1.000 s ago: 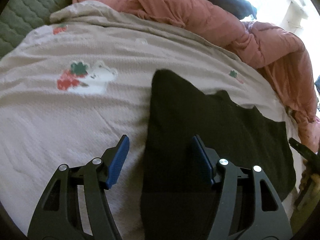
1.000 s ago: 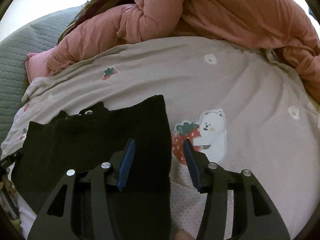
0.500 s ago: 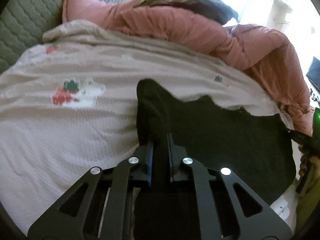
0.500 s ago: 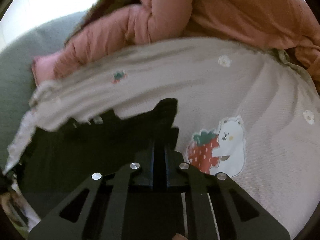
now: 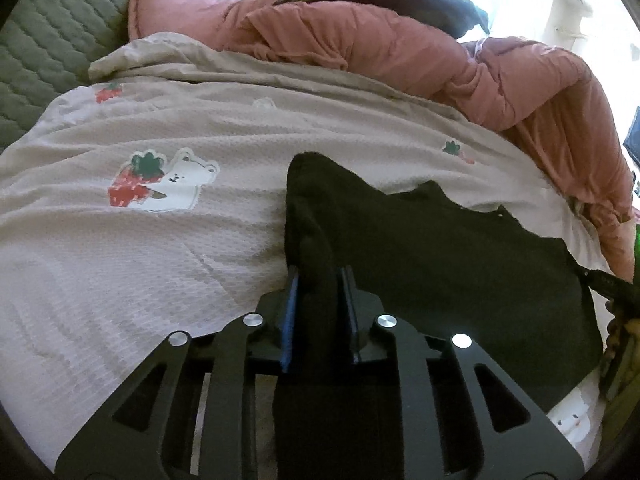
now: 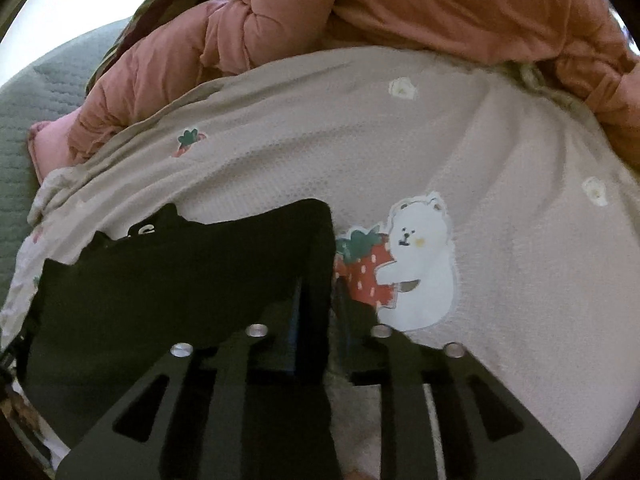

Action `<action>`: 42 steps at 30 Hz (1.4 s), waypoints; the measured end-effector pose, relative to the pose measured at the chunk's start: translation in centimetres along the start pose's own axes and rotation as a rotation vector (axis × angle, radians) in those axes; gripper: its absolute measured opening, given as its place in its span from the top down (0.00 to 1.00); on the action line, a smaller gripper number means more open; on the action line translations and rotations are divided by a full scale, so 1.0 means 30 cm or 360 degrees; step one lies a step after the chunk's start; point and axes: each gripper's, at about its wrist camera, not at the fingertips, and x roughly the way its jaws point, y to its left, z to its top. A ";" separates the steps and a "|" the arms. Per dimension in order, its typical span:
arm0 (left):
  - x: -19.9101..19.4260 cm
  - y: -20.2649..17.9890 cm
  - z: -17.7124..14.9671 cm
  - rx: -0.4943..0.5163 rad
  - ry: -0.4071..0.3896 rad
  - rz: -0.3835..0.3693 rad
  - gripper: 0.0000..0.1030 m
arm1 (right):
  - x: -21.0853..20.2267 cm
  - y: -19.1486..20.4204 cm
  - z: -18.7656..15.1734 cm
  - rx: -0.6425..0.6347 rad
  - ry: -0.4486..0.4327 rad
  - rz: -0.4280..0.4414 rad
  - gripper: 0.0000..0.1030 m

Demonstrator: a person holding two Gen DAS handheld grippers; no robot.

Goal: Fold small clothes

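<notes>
left gripper (image 5: 319, 312): jaws easing apart, pads pressing a raised fold at the left edge of the small black knit garment (image 5: 440, 264) | right gripper (image 6: 318, 316): jaws easing apart, clamped on the garment's right edge | garment: spread on beige waffle-weave bedspread with strawberry-and-bear print (image 5: 120, 272) | behind: bunched pink quilted duvet (image 5: 400, 52) | containers: none visible

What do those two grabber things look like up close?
Both are black plastic. The left gripper has wide flat arms with long cut-out slots, round silver screws, and blue ridged pads on its fingers. The right gripper has the same black arms, slots and silver screws; its pads look dark here. No cables, labels or sleeves show.
</notes>
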 end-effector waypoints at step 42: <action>-0.135 -0.167 -0.170 0.0225 0.0152 -0.0023 0.39 | -0.230 0.166 -0.365 -0.0498 0.0203 0.0157 0.67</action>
